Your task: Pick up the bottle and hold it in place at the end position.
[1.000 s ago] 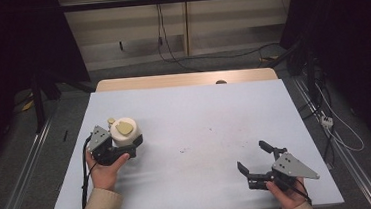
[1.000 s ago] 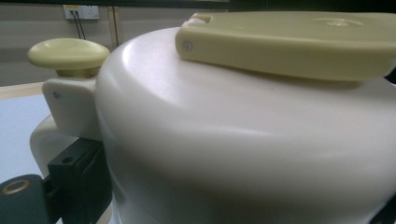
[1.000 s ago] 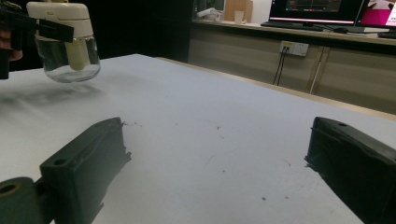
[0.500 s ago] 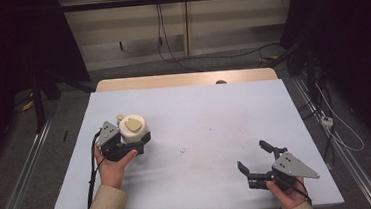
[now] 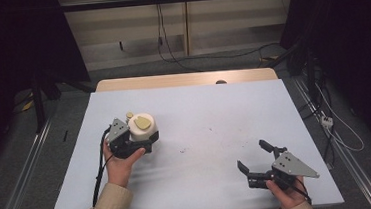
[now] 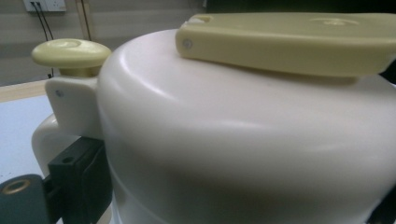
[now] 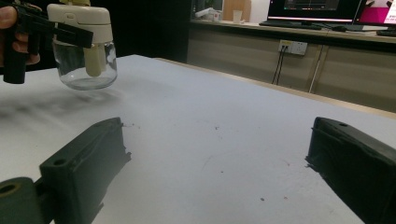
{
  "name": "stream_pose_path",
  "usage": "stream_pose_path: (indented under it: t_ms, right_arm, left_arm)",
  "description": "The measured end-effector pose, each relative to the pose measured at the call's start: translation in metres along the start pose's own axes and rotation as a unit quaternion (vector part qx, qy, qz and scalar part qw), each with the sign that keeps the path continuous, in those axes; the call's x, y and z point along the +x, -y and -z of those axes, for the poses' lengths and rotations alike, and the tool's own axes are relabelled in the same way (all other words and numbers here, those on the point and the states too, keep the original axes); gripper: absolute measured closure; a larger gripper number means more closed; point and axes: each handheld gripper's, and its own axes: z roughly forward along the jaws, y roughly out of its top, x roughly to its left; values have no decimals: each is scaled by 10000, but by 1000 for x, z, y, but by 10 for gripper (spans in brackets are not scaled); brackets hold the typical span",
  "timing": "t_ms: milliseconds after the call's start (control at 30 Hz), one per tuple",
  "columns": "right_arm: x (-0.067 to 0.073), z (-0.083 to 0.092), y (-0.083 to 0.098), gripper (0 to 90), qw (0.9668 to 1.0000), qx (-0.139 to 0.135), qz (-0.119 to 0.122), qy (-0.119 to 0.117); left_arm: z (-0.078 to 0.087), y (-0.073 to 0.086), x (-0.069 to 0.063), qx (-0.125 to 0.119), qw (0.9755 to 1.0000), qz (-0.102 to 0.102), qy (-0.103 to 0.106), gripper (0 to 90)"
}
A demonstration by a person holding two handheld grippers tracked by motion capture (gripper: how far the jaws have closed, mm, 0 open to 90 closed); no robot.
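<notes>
The left gripper (image 5: 135, 138) is clamped around the white cap of a jar (image 5: 142, 128) at the left of the desk (image 5: 209, 112), about midway between its near and far edges. In the right gripper view the jar (image 7: 84, 46) has a clear glass body with a cream tube inside, and it seems to hang clear of the desk with a soft shadow under it, though I cannot be sure the base is off the surface. The left gripper view shows one black jaw pressed to the cap's side beneath a cream knob (image 6: 70, 51), with a flat cream lever (image 6: 299, 42) across the top. The right gripper (image 5: 256, 161) rests at the near right, well apart from the jar, its jaws spread wide and holding nothing. The step in hand looks like carrying the jar across the desk. To do it well, the grip should stay on the cap's rigid wall, below the knob and lever, so neither is pressed by accident. The glass body hangs from the cap alone, so the hand should keep the jar upright and travel smoothly, since a jerk could loosen a threaded cap or swing the weight. If the right gripper is to join in, it should come to the glass from the side and close gently, because smooth glass slips easily.
</notes>
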Motion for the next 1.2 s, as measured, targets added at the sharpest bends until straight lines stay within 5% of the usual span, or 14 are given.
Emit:
stream_pose_path:
  t_ms: [1200]
  right_arm:
    - [-3,1,2,40,10000,-22,-81,9]
  left_arm:
    - [-40,-8,-29,153,9991,-99,391,64]
